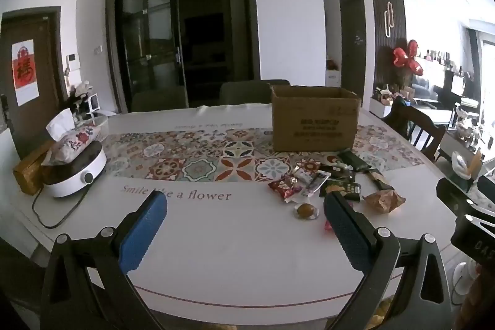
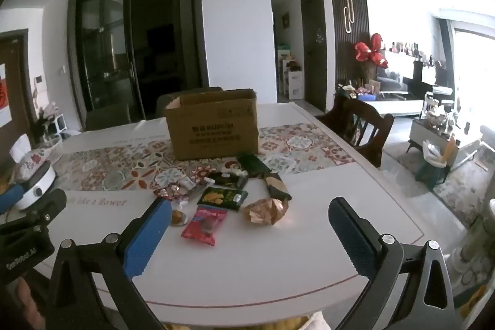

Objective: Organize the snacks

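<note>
The left gripper point(image 1: 246, 225) is spread wide and holds nothing; it hangs above the bare white near part of the table point(image 1: 232, 252), with the curved table edge just below its fingers. The right gripper point(image 2: 250, 225) is likewise spread wide and empty, above the same near strip. The snacks point(image 2: 222, 190) lie in a loose heap on the table ahead of the right gripper, between it and the cardboard box point(image 2: 213, 126), which stands upright and open-topped on the patterned runner point(image 2: 123, 163). A red packet point(image 2: 204, 221) and a crumpled brown wrapper point(image 2: 266, 211) lie nearest the front edge. A white cooker point(image 1: 77, 169) stands at the left edge, well apart from the heap.
</note>
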The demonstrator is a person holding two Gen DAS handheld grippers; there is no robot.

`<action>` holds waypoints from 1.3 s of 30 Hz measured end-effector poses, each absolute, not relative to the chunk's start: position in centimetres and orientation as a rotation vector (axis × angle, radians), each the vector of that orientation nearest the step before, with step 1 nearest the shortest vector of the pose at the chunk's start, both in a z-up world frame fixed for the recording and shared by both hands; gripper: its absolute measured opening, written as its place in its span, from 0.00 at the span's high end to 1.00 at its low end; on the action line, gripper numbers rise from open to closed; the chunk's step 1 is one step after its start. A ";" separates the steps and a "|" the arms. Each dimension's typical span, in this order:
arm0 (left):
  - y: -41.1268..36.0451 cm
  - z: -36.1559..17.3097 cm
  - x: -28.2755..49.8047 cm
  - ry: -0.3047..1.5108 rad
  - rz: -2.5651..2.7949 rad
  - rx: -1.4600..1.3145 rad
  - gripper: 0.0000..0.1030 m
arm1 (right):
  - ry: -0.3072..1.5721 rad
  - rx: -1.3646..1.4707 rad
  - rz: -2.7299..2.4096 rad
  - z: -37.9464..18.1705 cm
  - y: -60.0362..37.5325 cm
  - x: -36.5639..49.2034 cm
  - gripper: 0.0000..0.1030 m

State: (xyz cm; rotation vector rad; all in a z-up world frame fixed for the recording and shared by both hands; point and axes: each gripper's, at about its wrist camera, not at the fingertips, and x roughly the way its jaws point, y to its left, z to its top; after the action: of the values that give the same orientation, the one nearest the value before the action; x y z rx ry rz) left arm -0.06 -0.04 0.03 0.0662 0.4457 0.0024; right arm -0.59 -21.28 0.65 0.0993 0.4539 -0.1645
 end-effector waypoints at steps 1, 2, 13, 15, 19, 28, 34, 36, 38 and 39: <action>-0.1 0.0 -0.1 0.446 0.004 0.065 0.00 | 0.458 0.104 -0.166 0.7 -21.3 -0.6 0.01; -0.1 0.1 -0.2 0.445 0.004 0.064 0.00 | 0.458 0.102 -0.164 0.7 -21.3 -0.6 0.01; 0.4 0.7 -0.2 0.437 0.004 0.057 0.00 | 0.448 0.098 -0.164 0.6 -21.3 -0.7 0.01; 0.5 0.7 -0.6 0.427 0.003 0.056 0.00 | 0.445 0.098 -0.165 0.6 -21.3 -0.9 0.01; 0.5 0.7 -0.7 0.425 0.003 0.055 0.00 | 0.444 0.095 -0.165 1.1 -21.1 -0.7 0.01; 0.5 0.8 -0.6 0.426 0.004 0.056 0.00 | 0.438 0.091 -0.166 0.9 -21.0 -0.7 0.01; 0.5 0.8 -0.6 0.427 0.004 0.056 0.00 | 0.436 0.088 -0.165 0.9 -21.0 -0.7 0.01; 0.4 0.8 -0.6 0.425 0.004 0.056 0.00 | 0.437 0.089 -0.166 1.0 -21.0 -0.8 0.01; 0.5 0.8 -0.6 0.424 0.004 0.056 0.00 | 0.436 0.089 -0.165 1.0 -21.0 -0.8 0.01; 0.5 0.8 -0.6 0.425 0.004 0.056 0.00 | 0.436 0.088 -0.165 1.0 -21.0 -0.8 0.01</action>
State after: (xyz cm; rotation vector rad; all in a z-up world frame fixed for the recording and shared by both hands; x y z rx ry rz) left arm -0.60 0.47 0.79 0.0562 0.4246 0.0037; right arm -0.80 -20.97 0.98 0.0883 0.4358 -0.1650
